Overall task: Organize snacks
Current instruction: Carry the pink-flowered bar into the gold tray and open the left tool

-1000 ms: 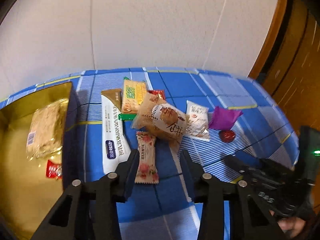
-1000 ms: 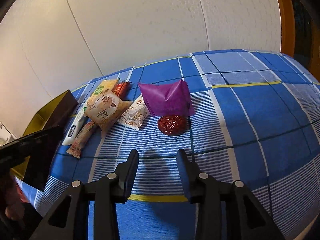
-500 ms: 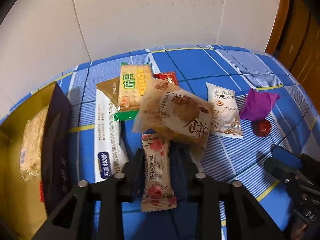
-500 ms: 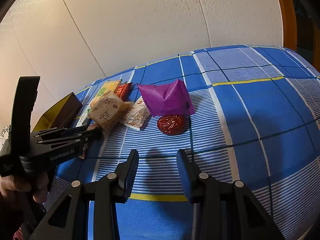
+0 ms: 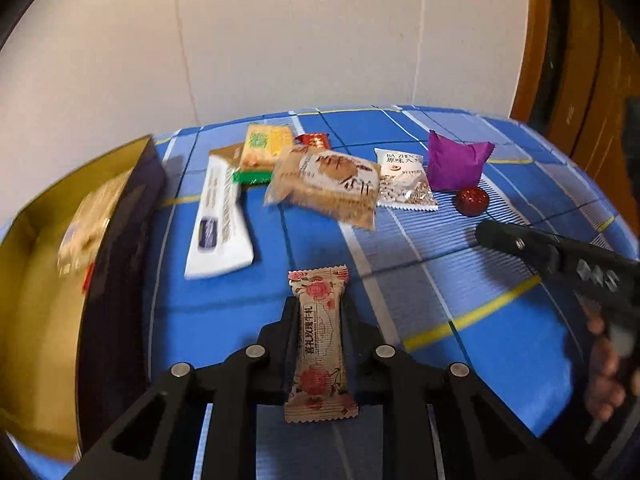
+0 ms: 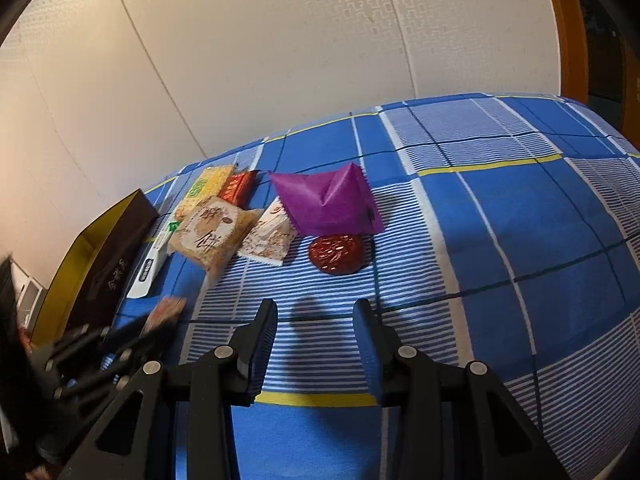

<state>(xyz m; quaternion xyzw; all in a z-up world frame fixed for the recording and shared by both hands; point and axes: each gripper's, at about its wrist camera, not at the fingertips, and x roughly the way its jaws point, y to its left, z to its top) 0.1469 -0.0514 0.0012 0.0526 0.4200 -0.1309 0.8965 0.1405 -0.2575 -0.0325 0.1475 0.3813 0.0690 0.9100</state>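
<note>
- At the far left stands the open box (image 5: 120, 248), dark outside and gold inside, with a pale wrapped snack (image 5: 86, 224) lying in it, blurred.
- Just right of the box, a long white packet (image 5: 220, 224) lies on the blue checked surface (image 5: 460, 312), its far end tucked under a yellow cracker packet (image 5: 264, 152).
- A small red packet (image 5: 314, 140) peeks out beyond the cracker packet, at the far side of the pile.
- My left fingers (image 5: 322, 320) have just been closing, and now they clench the rose-printed candy bar (image 5: 320, 344) by its long sides; the bar runs lengthwise between them, its far end sticking out past the tips, nearer to me than the rest of the pile.
- Beyond the bar lies a tan pastry packet (image 5: 328, 188), one edge resting over a white nut packet (image 5: 404, 184) to its right.
- Right of that sits a puffy purple pouch (image 6: 328, 204), and touching its near edge a round dark-red candy (image 6: 336, 254).
- My right fingers (image 6: 316, 332) stand apart with only bare striped cloth between them, grasping nothing, hovering near the red candy but clear of it.
- In the left wrist view a hand (image 5: 604, 376) holds that right tool at the right edge.
</note>
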